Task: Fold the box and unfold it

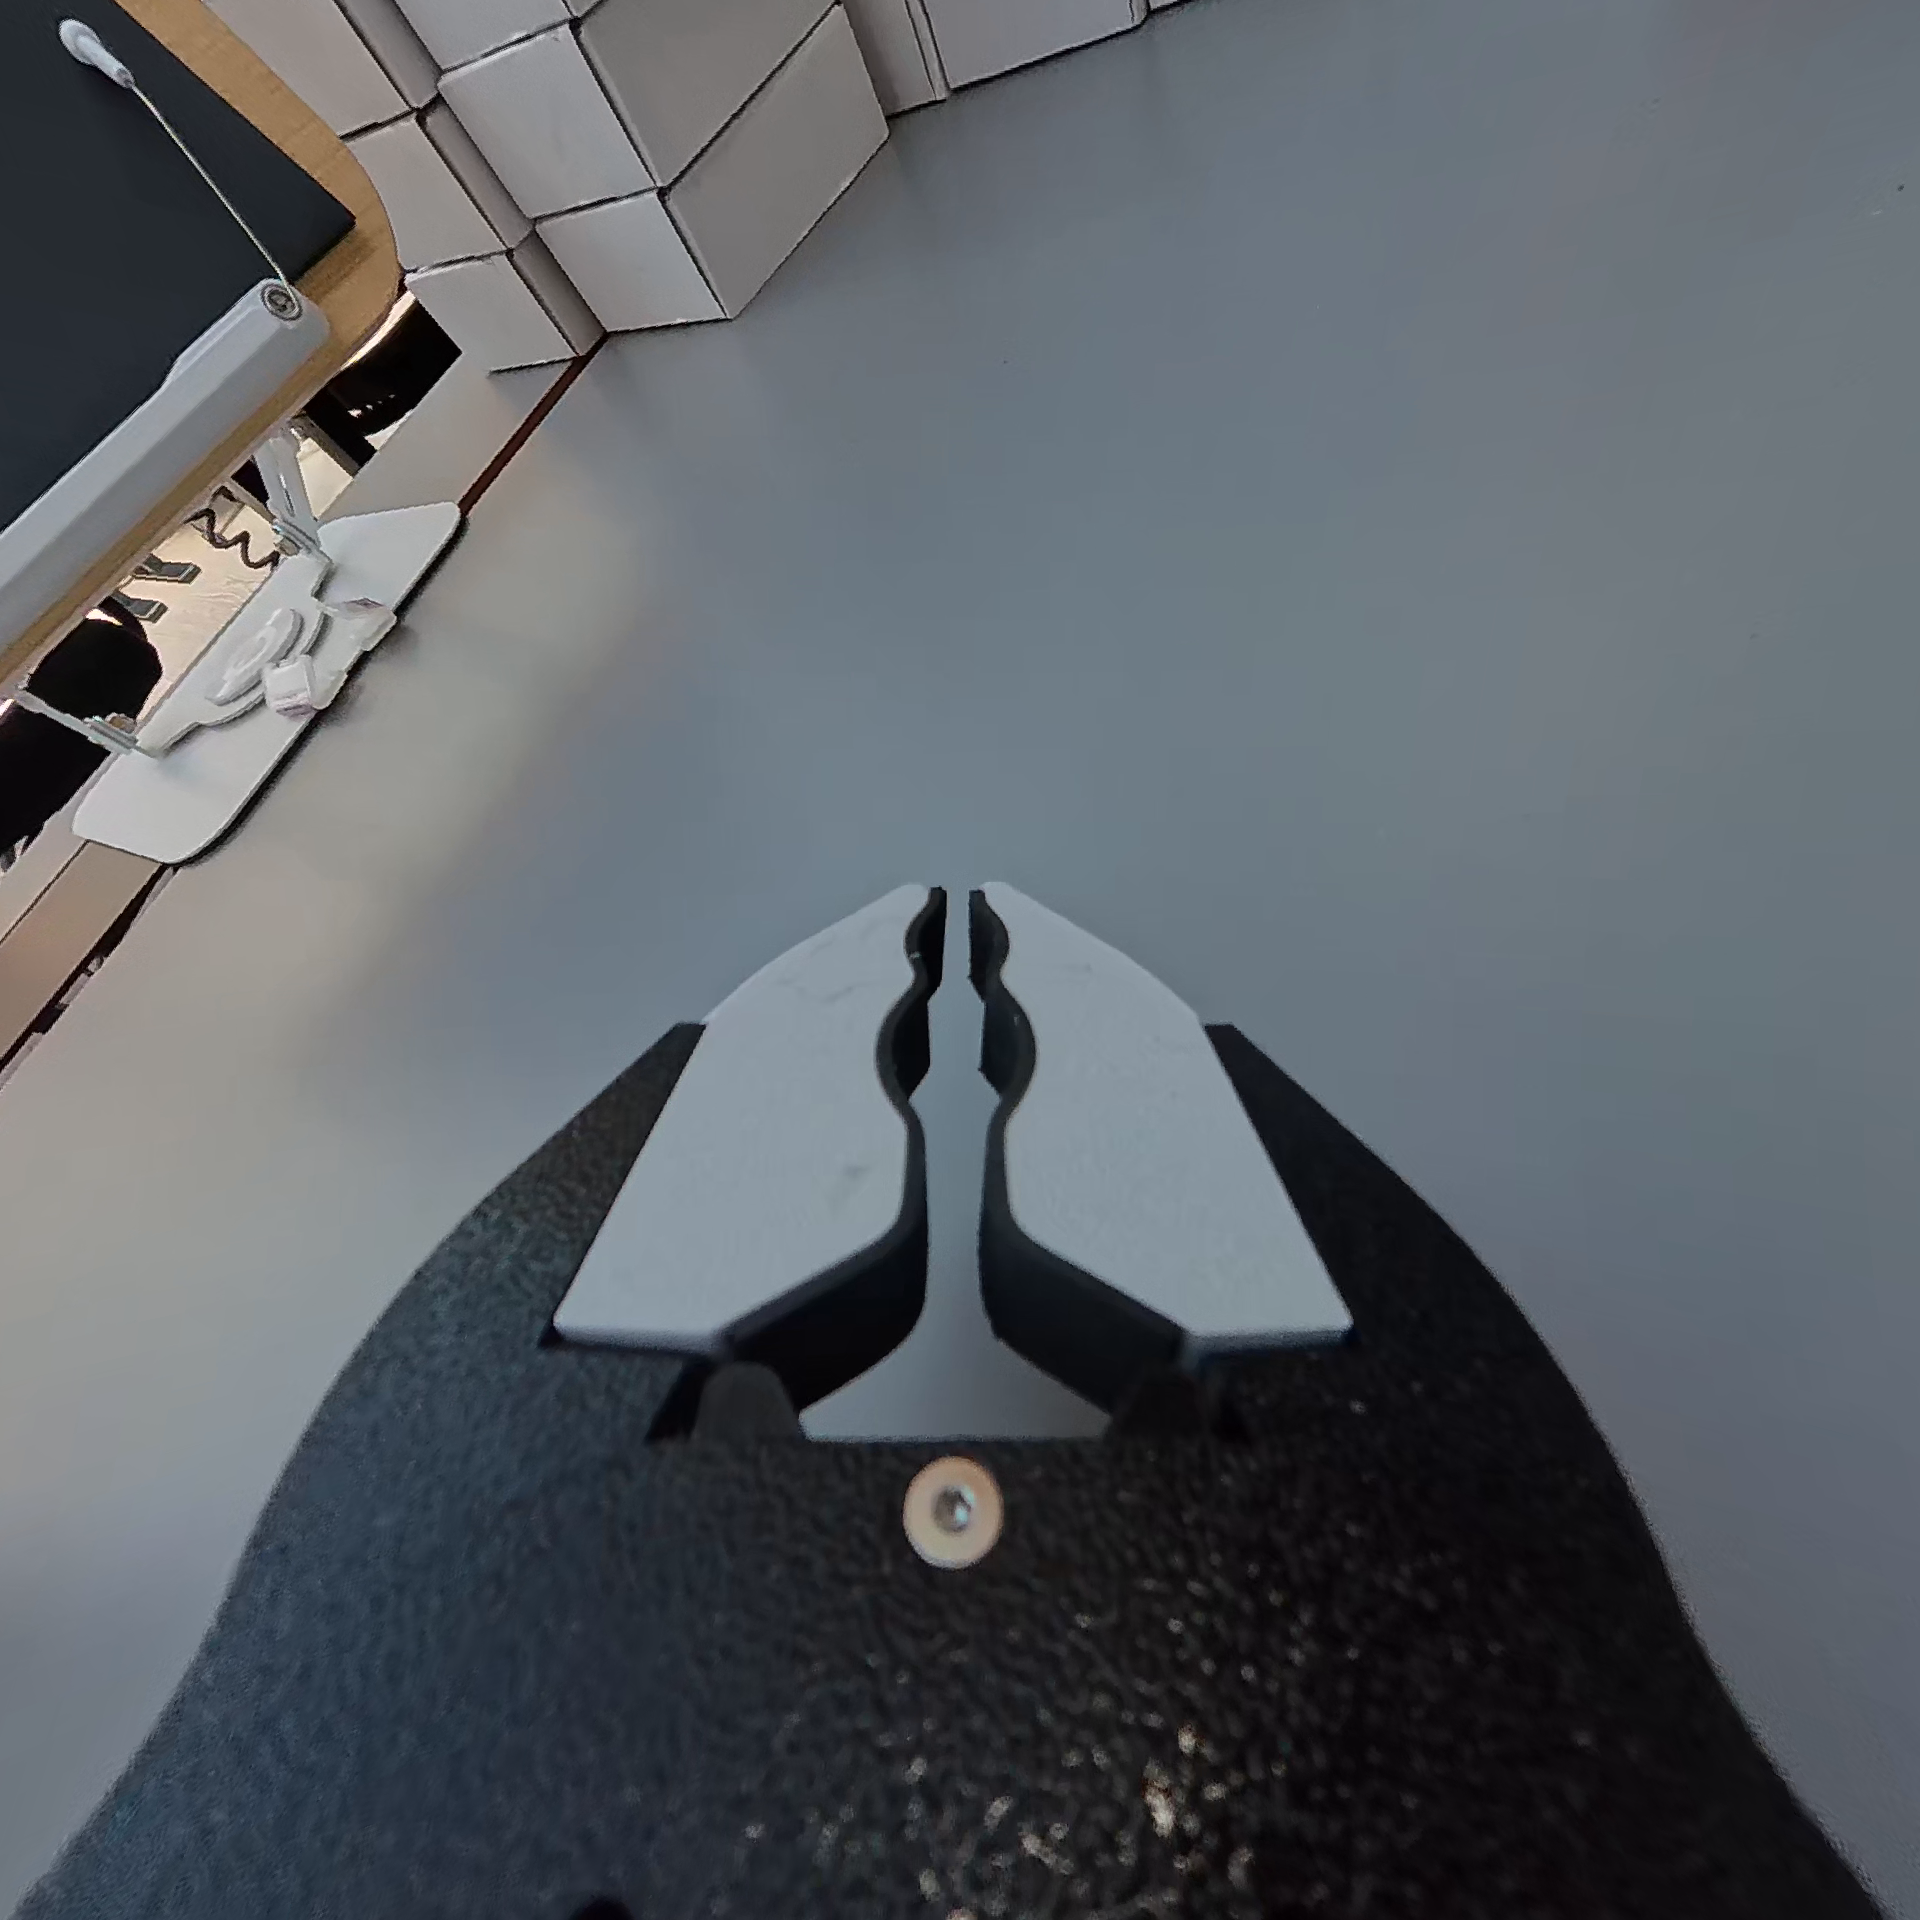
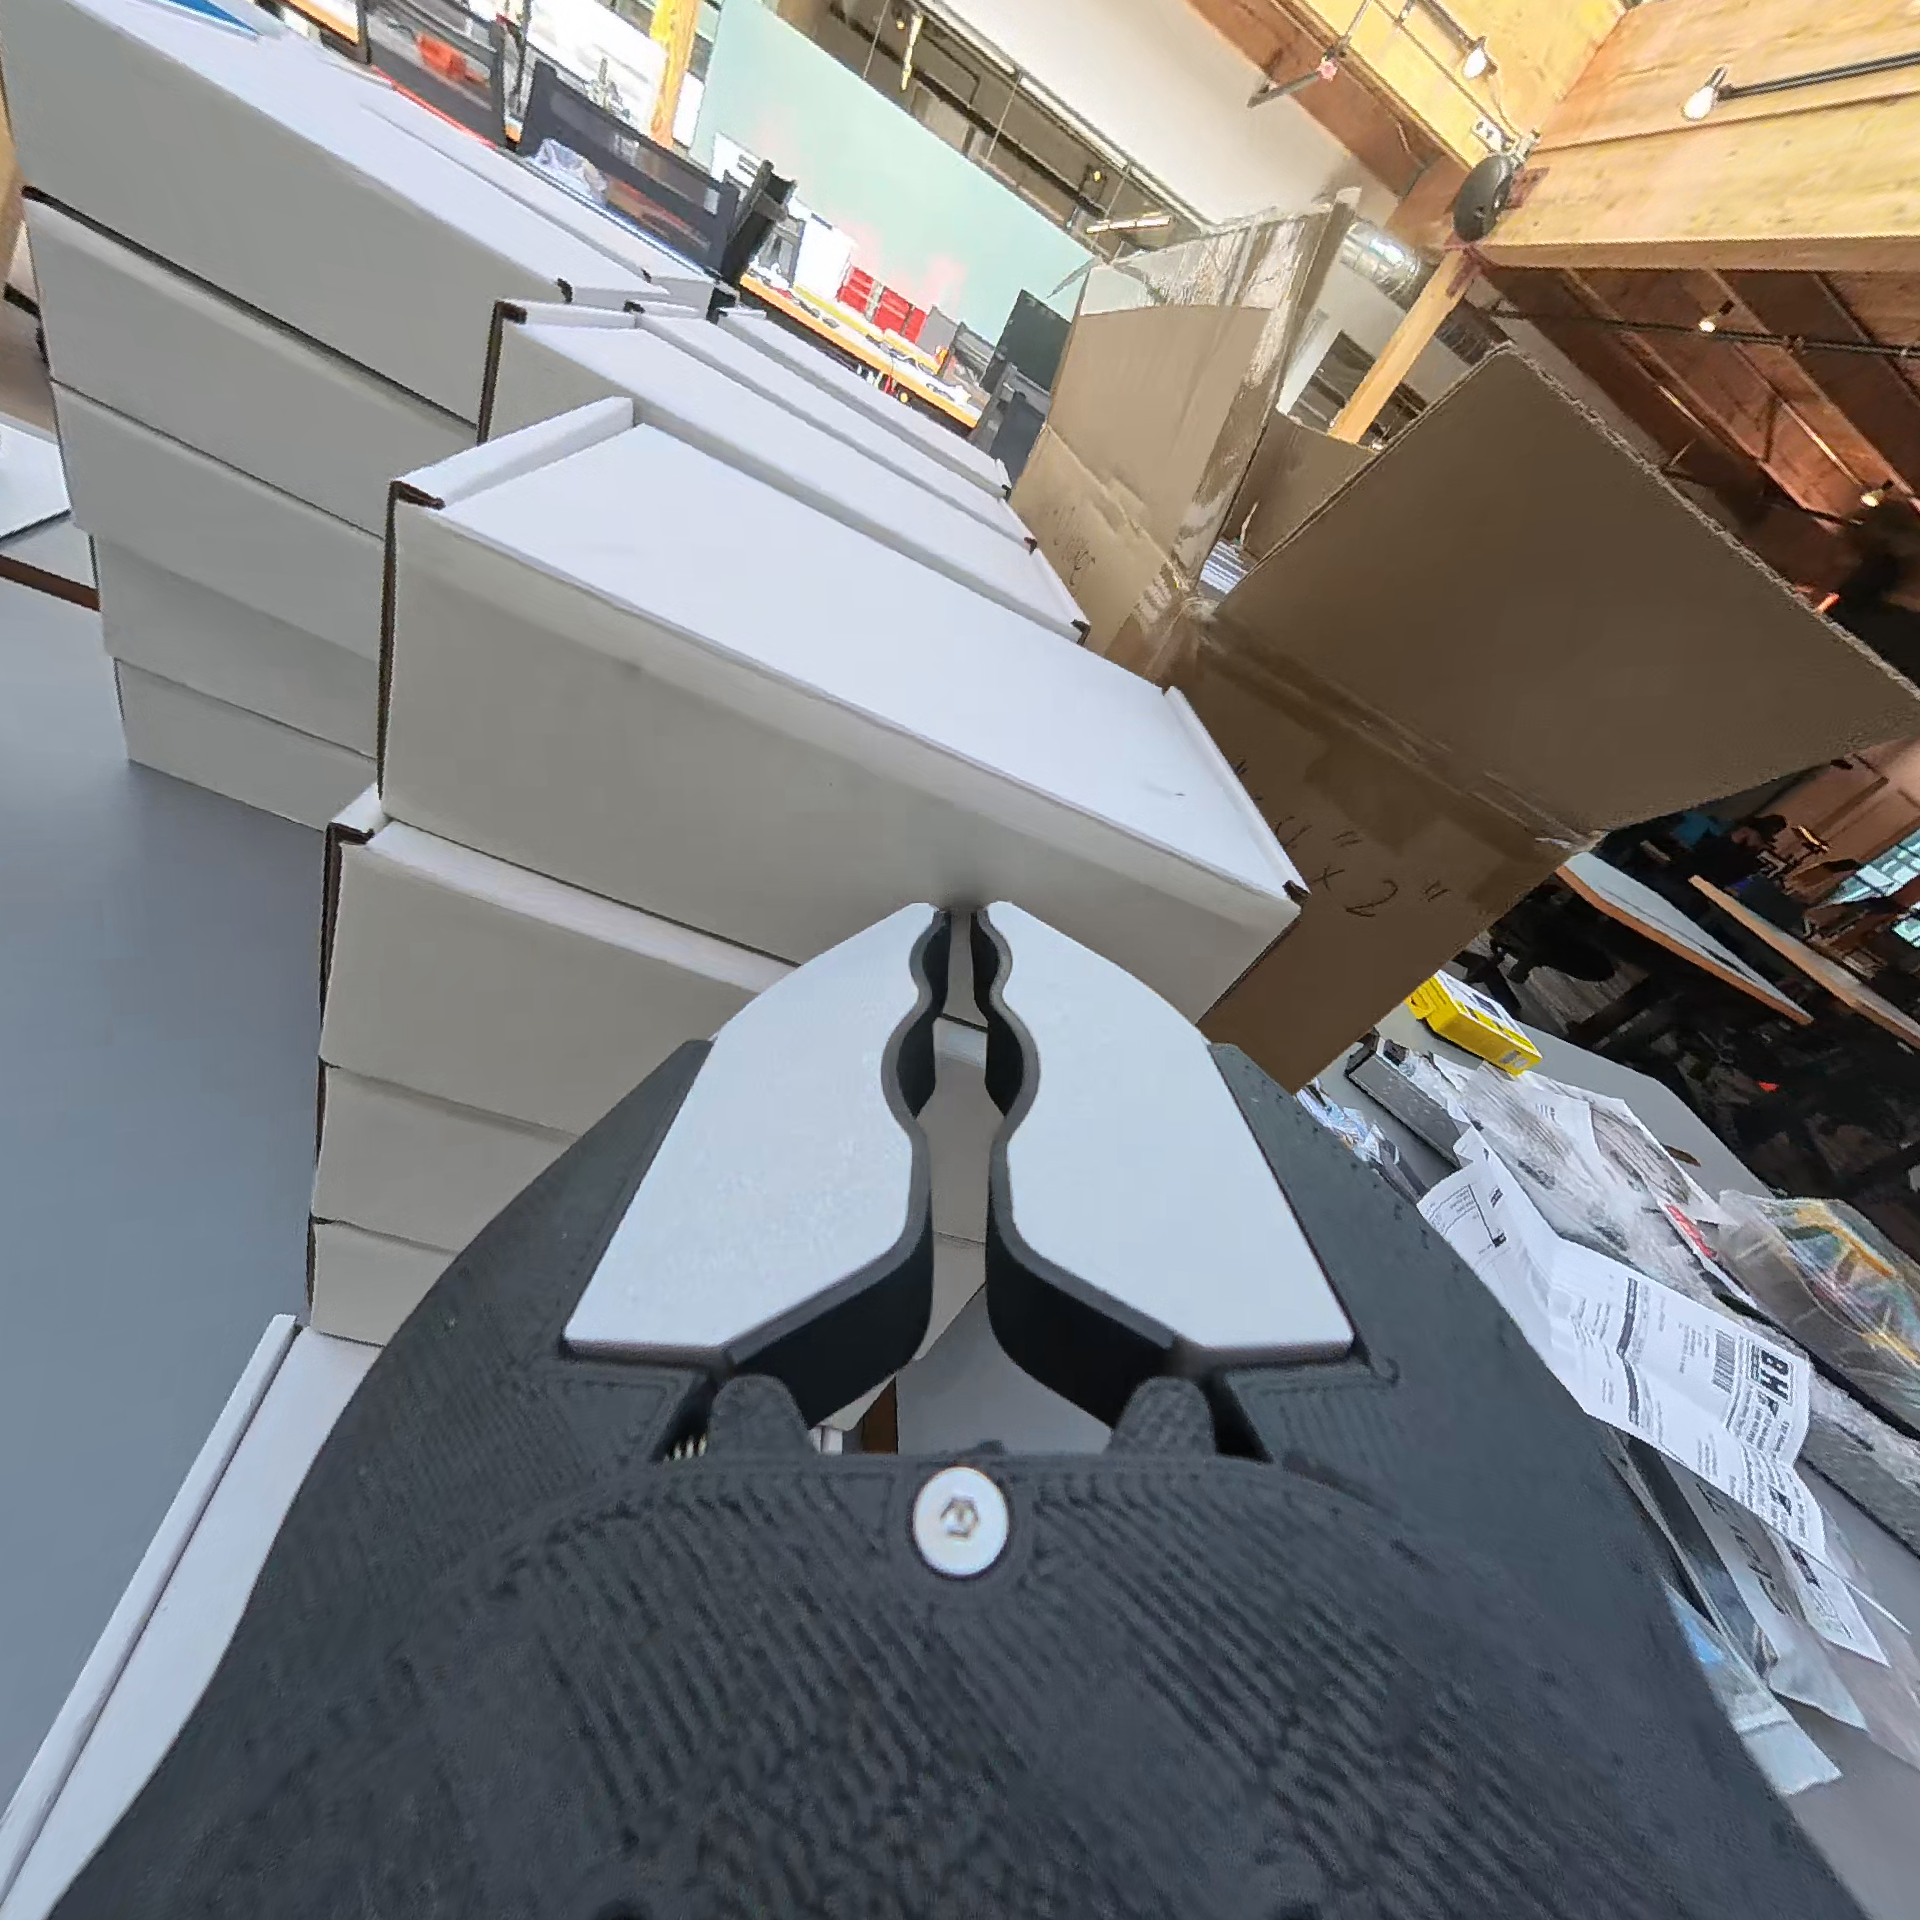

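The left gripper (image 1: pixel 958 891) hangs over a bare stretch of the grey table (image 1: pixel 1299 582), its jaws drawn nearly together with only a thin slit between the tips and nothing in them. Far across the table a stack of white boxes (image 1: pixel 665 177) stands at the edge, and a white stand (image 1: pixel 260 665) carrying a dark screen sits off to the left. The right gripper (image 2: pixel 960 912) has its jaws likewise closed to a sliver, the tips right at the lower front edge of the top white box (image 2: pixel 790 686), which is folded shut and tilted on a pile of similar boxes (image 2: pixel 540 997). The tips look to be touching that edge, though whether they pinch any cardboard is hard to tell. Behind stands a large brown carton (image 2: pixel 1455 644); printed papers (image 2: pixel 1642 1320) lie to the right.
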Tool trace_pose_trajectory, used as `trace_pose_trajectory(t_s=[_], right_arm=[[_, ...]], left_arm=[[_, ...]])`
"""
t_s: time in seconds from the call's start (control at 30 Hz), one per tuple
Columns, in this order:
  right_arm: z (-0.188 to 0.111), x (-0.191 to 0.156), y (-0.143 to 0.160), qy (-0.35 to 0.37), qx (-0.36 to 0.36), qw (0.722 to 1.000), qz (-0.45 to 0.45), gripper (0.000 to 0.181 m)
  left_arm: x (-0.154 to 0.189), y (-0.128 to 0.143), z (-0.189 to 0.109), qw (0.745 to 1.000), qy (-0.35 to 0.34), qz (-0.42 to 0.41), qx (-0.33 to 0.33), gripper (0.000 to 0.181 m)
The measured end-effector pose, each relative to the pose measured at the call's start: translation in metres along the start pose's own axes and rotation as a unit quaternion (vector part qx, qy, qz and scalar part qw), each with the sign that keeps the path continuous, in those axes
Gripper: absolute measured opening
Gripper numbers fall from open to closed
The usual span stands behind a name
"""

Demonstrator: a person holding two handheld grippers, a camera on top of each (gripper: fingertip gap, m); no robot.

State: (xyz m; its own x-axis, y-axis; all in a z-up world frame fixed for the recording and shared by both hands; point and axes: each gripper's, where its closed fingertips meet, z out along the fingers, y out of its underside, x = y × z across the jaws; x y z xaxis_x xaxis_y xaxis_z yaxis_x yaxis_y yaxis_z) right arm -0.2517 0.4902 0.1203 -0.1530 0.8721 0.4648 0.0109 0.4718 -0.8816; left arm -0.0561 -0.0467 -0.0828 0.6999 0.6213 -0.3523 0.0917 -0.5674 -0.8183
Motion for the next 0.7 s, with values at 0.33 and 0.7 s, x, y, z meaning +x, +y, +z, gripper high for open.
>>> trace_pose_trajectory(t_s=[0.33,0.7], right_arm=[[-0.022,-0.008,0.032,-0.007,-0.022,1.0,-0.006,0.01],[-0.104,-0.023,0.185,-0.013,-0.264,0.964,0.015,0.009]], left_arm=[[-0.003,-0.002,-0.002,1.0,-0.001,-0.014,0.011,0.004],[-0.002,-0.003,-0.002,1.0,-0.001,-0.01,0.013,0.004]])
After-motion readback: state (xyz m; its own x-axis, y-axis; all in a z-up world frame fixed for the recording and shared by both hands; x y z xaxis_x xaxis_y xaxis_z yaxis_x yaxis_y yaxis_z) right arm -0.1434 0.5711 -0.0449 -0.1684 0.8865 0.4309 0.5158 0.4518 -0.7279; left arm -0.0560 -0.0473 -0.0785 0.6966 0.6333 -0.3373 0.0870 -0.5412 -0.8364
